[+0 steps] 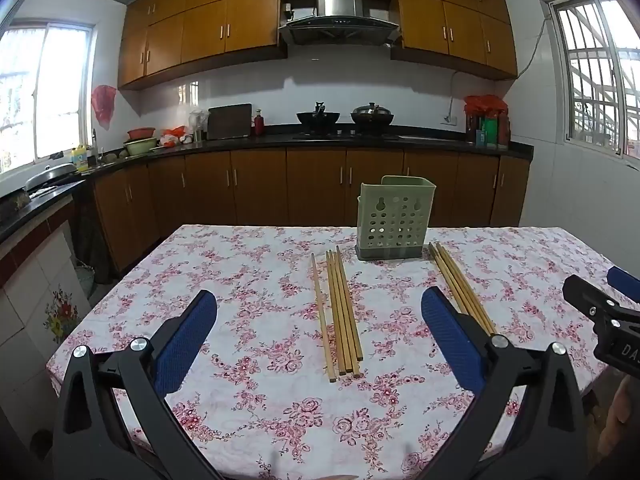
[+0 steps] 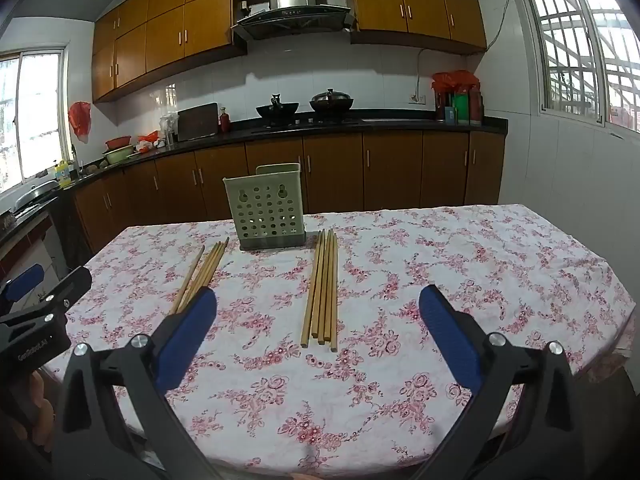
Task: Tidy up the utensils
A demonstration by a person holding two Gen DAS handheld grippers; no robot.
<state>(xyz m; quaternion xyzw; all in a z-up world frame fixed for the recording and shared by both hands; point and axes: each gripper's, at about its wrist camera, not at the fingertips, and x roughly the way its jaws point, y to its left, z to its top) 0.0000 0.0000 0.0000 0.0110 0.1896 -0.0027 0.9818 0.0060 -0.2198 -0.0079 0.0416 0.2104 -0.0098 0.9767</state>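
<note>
Two bundles of wooden chopsticks lie on the floral tablecloth in front of a green perforated utensil holder [image 1: 394,218], also in the right wrist view [image 2: 266,208]. The left bundle [image 1: 340,312] lies ahead of my left gripper [image 1: 318,312], which is open and empty above the table. The right bundle [image 2: 322,292] lies ahead of my right gripper [image 2: 318,312], open and empty too. The right bundle also shows in the left wrist view [image 1: 460,286], partly behind a finger. The left bundle shows in the right wrist view [image 2: 202,274].
The table [image 1: 240,400] fills the foreground; its near edge is close to both grippers. Kitchen counters with cabinets, pots and a stove run along the back wall [image 1: 320,136]. The other gripper shows at each view's side edge [image 1: 604,320] [image 2: 36,312].
</note>
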